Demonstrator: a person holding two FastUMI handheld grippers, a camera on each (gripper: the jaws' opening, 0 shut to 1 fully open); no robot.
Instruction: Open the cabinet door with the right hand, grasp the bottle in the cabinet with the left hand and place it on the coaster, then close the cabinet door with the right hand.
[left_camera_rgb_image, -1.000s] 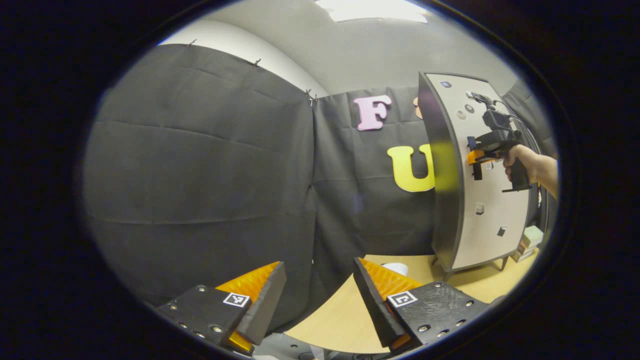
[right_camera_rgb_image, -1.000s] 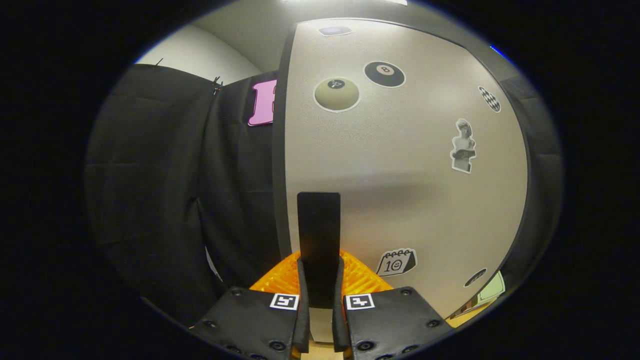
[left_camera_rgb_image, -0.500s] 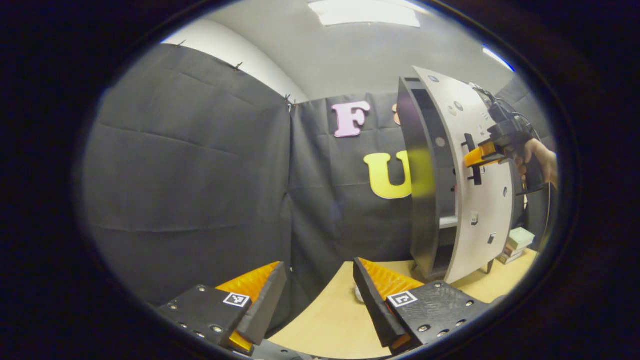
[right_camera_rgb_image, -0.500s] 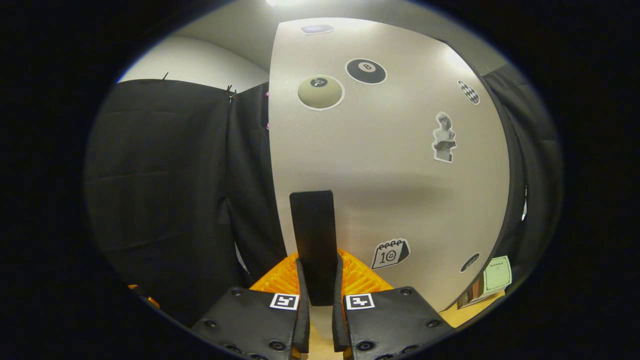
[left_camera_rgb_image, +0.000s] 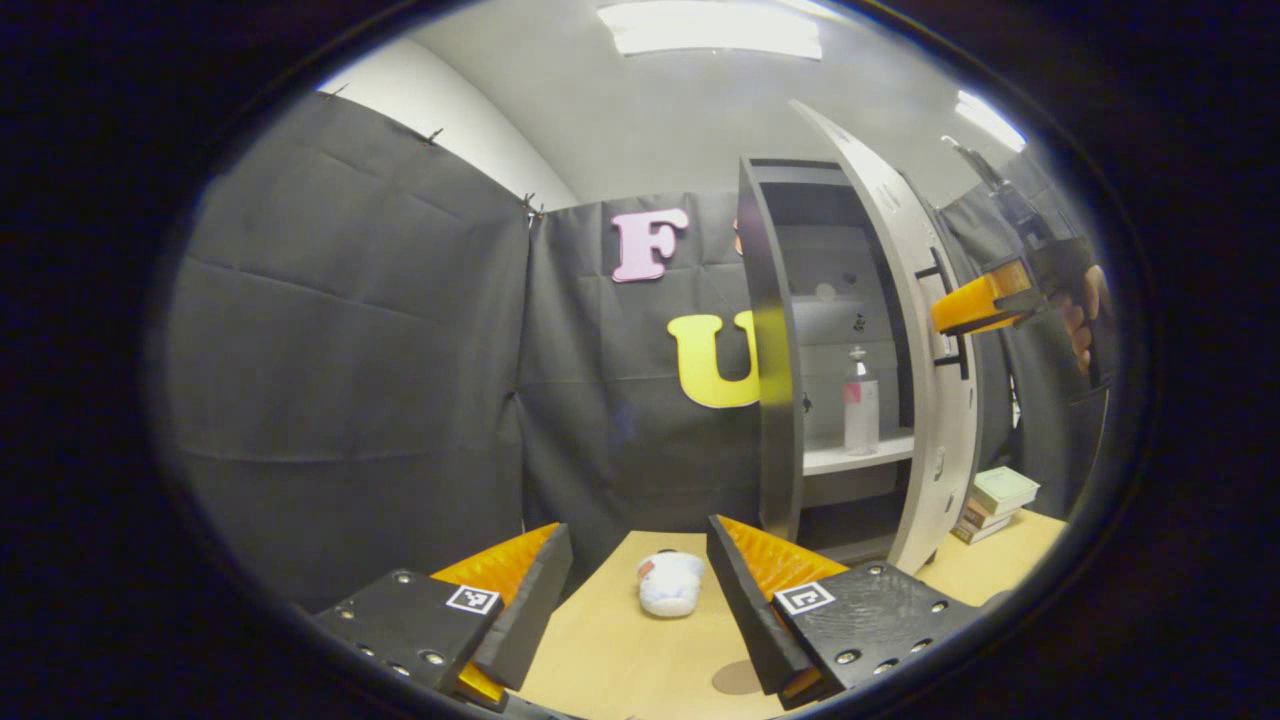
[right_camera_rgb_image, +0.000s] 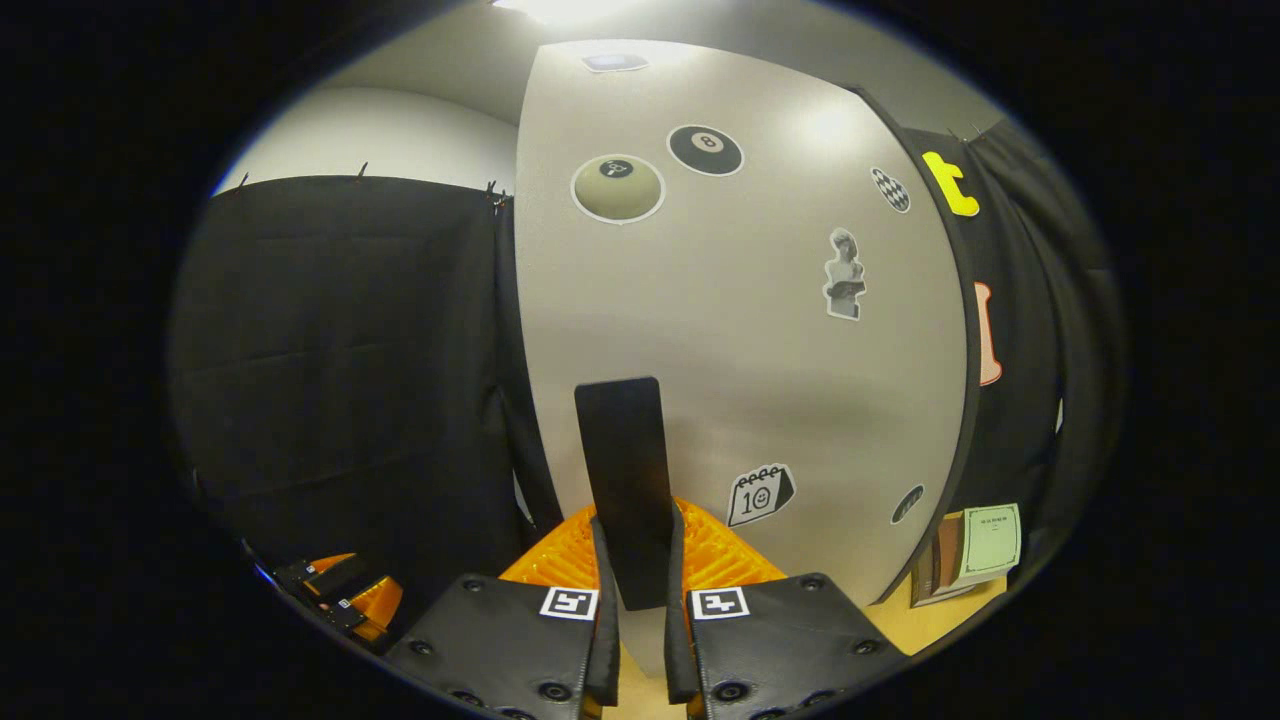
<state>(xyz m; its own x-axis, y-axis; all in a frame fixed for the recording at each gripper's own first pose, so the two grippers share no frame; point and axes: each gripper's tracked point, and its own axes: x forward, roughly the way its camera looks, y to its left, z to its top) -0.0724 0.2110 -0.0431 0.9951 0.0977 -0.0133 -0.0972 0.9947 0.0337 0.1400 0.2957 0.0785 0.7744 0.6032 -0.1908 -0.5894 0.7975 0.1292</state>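
The dark cabinet (left_camera_rgb_image: 770, 400) stands open on the wooden table. A clear bottle (left_camera_rgb_image: 860, 402) with a red label stands upright on its pale shelf (left_camera_rgb_image: 850, 457). The pale door (left_camera_rgb_image: 935, 420) is swung out to the right. My right gripper (left_camera_rgb_image: 975, 305) is shut on the door's black handle (left_camera_rgb_image: 952, 325). In the right gripper view the handle (right_camera_rgb_image: 625, 470) sits clamped between the fingers of my right gripper (right_camera_rgb_image: 637, 575), against the stickered door (right_camera_rgb_image: 760, 330). My left gripper (left_camera_rgb_image: 635, 590) hangs open and empty over the table, well short of the cabinet. A round brown coaster (left_camera_rgb_image: 737, 677) lies by its right finger.
A small white soft object (left_camera_rgb_image: 670, 583) lies on the table (left_camera_rgb_image: 620, 660) between my left fingers. A stack of books (left_camera_rgb_image: 995, 492) sits right of the cabinet, behind the door, also books (right_camera_rgb_image: 975, 555). My left gripper (right_camera_rgb_image: 340, 595) shows low left in the right gripper view.
The door has swung from closed to wide open, pulled by my right gripper on the handle. The shelf and bottle have come into sight. My left view has turned toward the cabinet.
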